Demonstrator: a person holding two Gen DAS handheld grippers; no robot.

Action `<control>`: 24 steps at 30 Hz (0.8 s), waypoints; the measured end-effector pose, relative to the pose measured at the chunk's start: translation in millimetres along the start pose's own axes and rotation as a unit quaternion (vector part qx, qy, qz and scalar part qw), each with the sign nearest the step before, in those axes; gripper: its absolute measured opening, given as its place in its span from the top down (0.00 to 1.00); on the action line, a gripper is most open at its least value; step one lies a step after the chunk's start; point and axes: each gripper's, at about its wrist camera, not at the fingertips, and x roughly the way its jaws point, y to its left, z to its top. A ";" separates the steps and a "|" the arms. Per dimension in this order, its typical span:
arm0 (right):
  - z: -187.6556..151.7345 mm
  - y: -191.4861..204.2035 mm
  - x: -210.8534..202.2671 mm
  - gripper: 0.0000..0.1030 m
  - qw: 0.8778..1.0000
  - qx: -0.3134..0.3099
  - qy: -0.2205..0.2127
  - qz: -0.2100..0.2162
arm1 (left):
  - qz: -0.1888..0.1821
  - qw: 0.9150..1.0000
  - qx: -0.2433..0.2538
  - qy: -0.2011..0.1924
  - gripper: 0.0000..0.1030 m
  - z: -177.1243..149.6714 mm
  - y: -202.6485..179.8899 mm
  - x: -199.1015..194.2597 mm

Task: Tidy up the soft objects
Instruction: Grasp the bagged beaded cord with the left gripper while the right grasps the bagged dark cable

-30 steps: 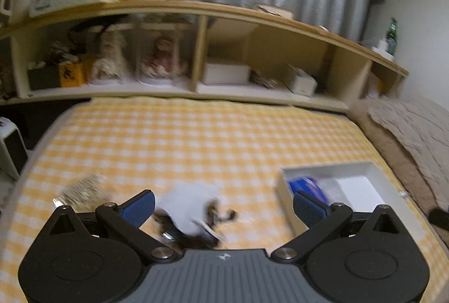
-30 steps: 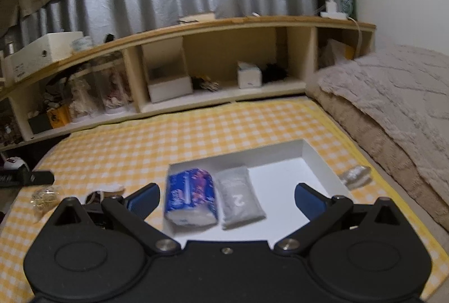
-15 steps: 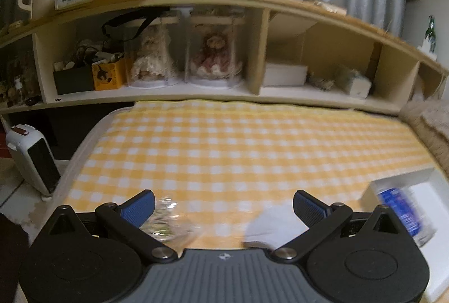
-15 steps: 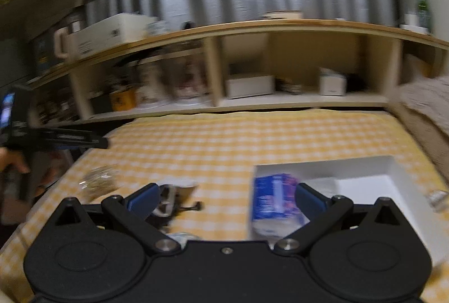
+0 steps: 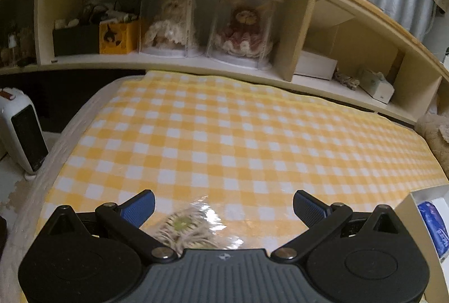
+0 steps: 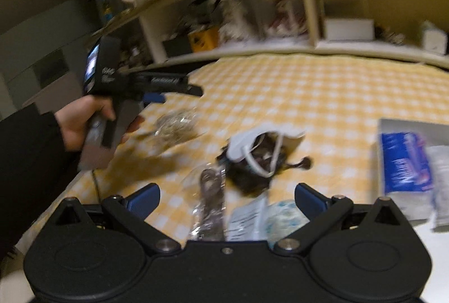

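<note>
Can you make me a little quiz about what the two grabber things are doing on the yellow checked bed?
1. True or false: the left gripper is squeezing the crinkly clear packet.
2. What lies in the white box? A) blue tissue pack B) a doll C) a mug
3. Fill in: both grippers are wide ____.

Key: 1 false, the packet lies loose between open fingers; 2 A; 3 open, the right gripper too.

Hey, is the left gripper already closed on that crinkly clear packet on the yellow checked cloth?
No, the left gripper has its jaws spread wide, with the clear packet lying loose on the cloth between them.
</note>
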 end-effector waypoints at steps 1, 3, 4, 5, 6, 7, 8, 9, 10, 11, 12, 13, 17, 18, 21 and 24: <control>-0.8 -1.4 3.1 0.02 1.000 0.006 0.003 0.009 | -0.002 1.000 -0.005 0.003 0.00 1.2 4.8 4.5; -1.4 -4.5 12.4 0.11 0.999 0.024 0.010 0.031 | -0.007 1.000 -0.024 0.009 0.00 2.8 16.6 13.2; -1.6 -5.9 16.2 0.15 0.999 0.029 0.017 0.039 | -0.008 0.999 -0.033 0.011 0.00 2.9 21.4 16.9; -2.2 -5.9 19.8 0.18 0.998 0.032 0.024 0.044 | -0.010 0.999 -0.041 0.013 0.00 3.2 24.7 20.3; -2.4 -6.4 24.1 0.20 0.998 0.035 0.031 0.048 | -0.010 0.999 -0.047 0.015 0.00 2.7 27.9 23.5; -3.0 -6.3 26.5 0.23 0.997 0.035 0.035 0.051 | -0.007 0.999 -0.049 0.013 0.00 1.8 29.4 26.0; -2.9 -5.7 29.5 0.27 0.997 0.035 0.040 0.054 | -0.001 0.999 -0.052 0.007 0.00 0.2 29.5 27.7; -2.8 -6.0 32.1 0.28 0.997 0.036 0.044 0.059 | 0.000 0.999 -0.052 0.006 0.00 -1.1 29.0 29.1; -2.8 -6.5 34.5 0.29 0.996 0.037 0.046 0.063 | -0.006 0.999 -0.050 0.014 0.00 -2.2 28.0 31.4; -3.0 -6.7 37.7 0.29 0.996 0.038 0.049 0.065 | -0.013 0.999 -0.046 0.026 0.00 -2.6 27.0 34.4; -3.4 -6.4 40.7 0.30 0.996 0.038 0.052 0.067 | -0.018 0.998 -0.041 0.040 0.01 -4.1 25.9 37.1; -4.0 -6.4 42.5 0.30 0.995 0.038 0.054 0.069 | -0.021 0.998 -0.038 0.054 0.01 -5.1 24.6 38.8; -7.3 -3.7 51.5 0.32 0.994 0.035 0.067 0.082 | -0.051 0.991 -0.028 0.120 0.01 -11.4 18.6 36.9; -8.8 -2.1 53.2 0.33 0.993 0.033 0.070 0.085 | -0.058 0.989 -0.019 0.135 0.01 -14.4 15.4 33.8; -12.7 2.8 59.1 0.34 0.993 0.027 0.078 0.087 | -0.048 0.987 0.008 0.156 0.02 -25.5 7.7 26.2; -17.0 5.2 63.8 0.40 0.992 0.034 0.087 0.080 | -0.020 0.986 0.021 0.164 0.12 -33.3 3.6 22.3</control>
